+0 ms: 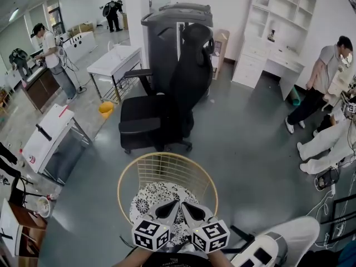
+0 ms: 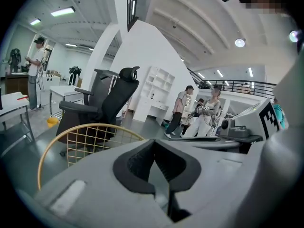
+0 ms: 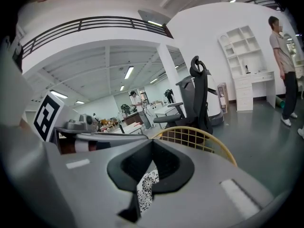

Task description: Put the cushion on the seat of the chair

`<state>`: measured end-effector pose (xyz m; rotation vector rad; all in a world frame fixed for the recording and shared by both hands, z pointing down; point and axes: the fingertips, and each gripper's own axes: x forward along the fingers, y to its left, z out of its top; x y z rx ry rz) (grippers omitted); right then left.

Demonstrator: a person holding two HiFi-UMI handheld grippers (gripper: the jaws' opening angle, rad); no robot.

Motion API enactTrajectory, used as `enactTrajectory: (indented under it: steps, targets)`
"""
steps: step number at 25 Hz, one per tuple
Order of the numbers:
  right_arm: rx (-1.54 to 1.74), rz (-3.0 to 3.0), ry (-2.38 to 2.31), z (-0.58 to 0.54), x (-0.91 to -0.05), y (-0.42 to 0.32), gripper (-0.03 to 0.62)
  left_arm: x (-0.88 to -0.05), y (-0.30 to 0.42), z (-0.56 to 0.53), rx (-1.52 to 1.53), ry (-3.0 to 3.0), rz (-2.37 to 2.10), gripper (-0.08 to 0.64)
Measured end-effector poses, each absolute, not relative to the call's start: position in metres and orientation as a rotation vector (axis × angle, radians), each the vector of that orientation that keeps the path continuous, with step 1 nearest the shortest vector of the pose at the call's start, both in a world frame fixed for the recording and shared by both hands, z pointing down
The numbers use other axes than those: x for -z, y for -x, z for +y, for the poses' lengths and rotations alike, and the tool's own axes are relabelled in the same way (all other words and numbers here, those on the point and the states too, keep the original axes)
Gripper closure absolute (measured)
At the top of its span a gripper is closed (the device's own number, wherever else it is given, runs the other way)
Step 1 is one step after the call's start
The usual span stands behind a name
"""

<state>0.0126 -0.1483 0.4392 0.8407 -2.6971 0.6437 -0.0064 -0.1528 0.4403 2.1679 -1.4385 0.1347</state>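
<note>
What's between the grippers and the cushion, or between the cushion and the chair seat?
Nothing visible. The left gripper and right gripper, jaws together, sit directly over the patterned cushion, which already lies in the gold wire chair.

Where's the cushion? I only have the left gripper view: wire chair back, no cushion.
Observer: Head view shows the patterned cushion lying on the seat of the gold wire chair.
Operator: Right gripper on it?
Observer: Its own view shows the right gripper with jaws meeting at the tips, nothing between them. Cushion pattern only shows through the gap below.
Operator: Where's mine over it?
Observer: In the head view the left gripper sits beside the right one, both over the cushion's near edge. I can't tell whether they touch it.
</note>
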Motion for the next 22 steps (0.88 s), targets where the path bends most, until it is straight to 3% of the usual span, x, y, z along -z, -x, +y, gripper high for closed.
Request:
enactTrajectory:
  steps: [22]
  targets:
    - [-0.65, -2.701, -0.815, -0.14, -0.437, -0.024, 0.594, -0.443, -0.002, -0.14, -0.122, -2.135, -1.468, 0.561]
